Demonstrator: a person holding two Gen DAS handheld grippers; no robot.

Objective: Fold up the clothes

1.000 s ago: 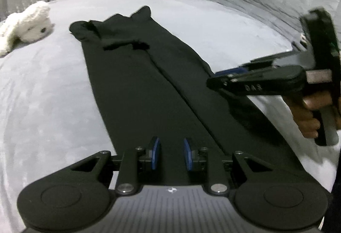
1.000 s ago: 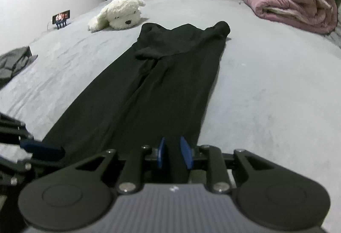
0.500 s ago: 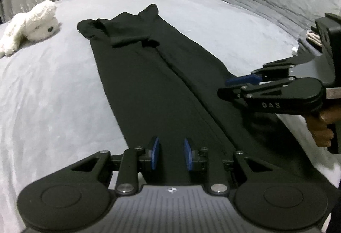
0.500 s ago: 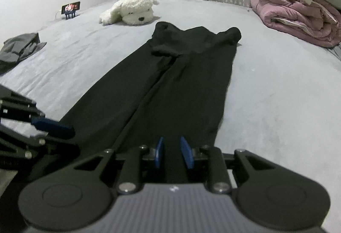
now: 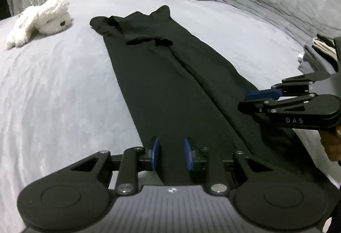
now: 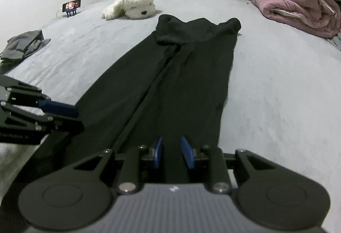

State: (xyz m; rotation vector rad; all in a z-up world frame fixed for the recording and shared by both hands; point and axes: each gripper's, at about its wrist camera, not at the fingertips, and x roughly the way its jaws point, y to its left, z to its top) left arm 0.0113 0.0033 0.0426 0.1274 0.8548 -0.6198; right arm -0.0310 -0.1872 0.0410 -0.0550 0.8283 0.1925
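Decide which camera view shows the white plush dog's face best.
The right wrist view: the white plush dog faces the camera, eyes and nose visible. In the left wrist view it lies side-on at the left edge, with only one eye visible.

Black trousers [image 6: 183,75] flat on grey bed [image 6: 277,84]; right gripper [image 6: 171,153] jaws apart over hem.

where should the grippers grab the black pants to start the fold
Grip the black pants at the leg hems, the near end, one per gripper, coming in low from the near bed edge. They lie flat and lengthwise, waistband far beside the white plush dog, so the hems are closest. The left gripper and right gripper each stand open over a leg.
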